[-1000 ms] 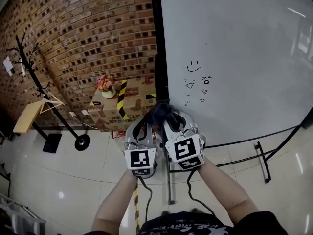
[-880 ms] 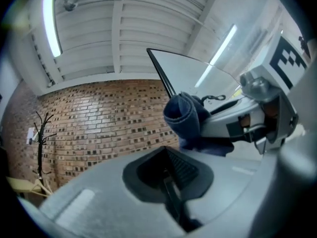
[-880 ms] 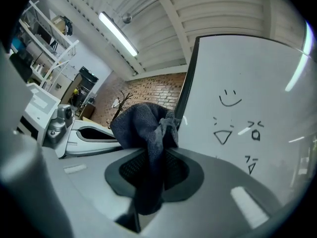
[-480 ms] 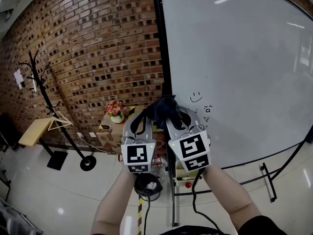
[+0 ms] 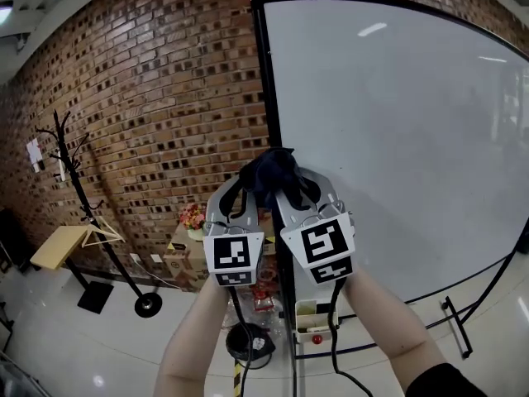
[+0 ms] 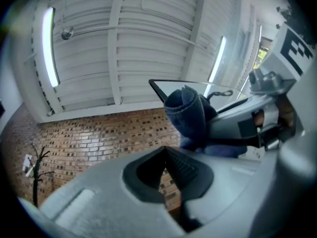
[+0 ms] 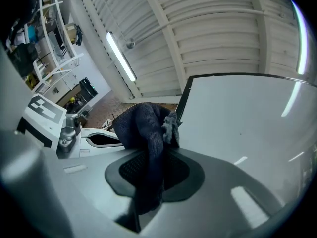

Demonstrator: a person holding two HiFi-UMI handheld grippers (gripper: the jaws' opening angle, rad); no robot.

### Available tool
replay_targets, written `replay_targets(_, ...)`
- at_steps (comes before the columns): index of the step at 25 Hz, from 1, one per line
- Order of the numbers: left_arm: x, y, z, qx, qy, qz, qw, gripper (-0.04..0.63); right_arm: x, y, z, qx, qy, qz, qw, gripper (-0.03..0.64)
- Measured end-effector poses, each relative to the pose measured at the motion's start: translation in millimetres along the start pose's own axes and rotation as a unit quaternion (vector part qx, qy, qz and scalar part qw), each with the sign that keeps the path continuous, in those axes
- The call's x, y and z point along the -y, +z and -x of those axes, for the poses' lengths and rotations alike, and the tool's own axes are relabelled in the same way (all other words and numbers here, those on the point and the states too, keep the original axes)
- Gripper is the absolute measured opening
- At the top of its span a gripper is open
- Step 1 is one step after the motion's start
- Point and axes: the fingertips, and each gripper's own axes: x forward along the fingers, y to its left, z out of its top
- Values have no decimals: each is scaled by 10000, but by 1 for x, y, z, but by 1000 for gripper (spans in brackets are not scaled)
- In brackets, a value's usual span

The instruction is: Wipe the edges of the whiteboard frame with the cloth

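Observation:
A whiteboard (image 5: pixel 397 139) with a thin black frame (image 5: pixel 269 98) stands before a brick wall. Both grippers are raised side by side at the frame's left edge. A dark blue cloth (image 5: pixel 269 174) bunches at their tips, against that edge. My right gripper (image 5: pixel 291 182) is shut on the cloth (image 7: pixel 146 133), which hangs down between its pads; the frame's top left corner (image 7: pixel 188 81) shows just beyond. My left gripper (image 5: pixel 238 187) is shut, and I see nothing between its pads (image 6: pixel 183 170). In the left gripper view the cloth (image 6: pixel 185 113) sits just to the right of the tips.
A black coat rack (image 5: pixel 70 172) stands at the left, with a wooden hanger (image 5: pixel 95 236) beside it. A cardboard box (image 5: pixel 178 259) with flowers (image 5: pixel 192 216) stands by the brick wall (image 5: pixel 165 98). A dark bin (image 5: pixel 248 341) and the board's stand legs (image 5: pixel 450 313) are on the floor below.
Both grippers have gone up along the frame's left edge with the cloth. The head view has tilted up, so the frame's top edge now shows.

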Motion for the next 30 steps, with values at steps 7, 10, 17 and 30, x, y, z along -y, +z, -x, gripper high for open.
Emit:
replay_targets(7, -8, 26, -19, 220, 81, 167, 9996, 4, 11, 22, -17, 219, -124, 305, 9992, 61)
replay_targets(10, -13, 44, -33, 341, 22, 72, 9994, 3, 24, 44, -23, 285, -214, 378, 9986, 61)
replay_targets(17, -28, 86, -62, 626, -54, -317, 9975, 3, 42, 90, -36, 342, -371, 1217, 9913, 61)
replay_targets(30, -41, 172, -102, 1239, 9, -852, 9886, 3, 91, 162, -59, 675, -526, 1676, 9821, 61)
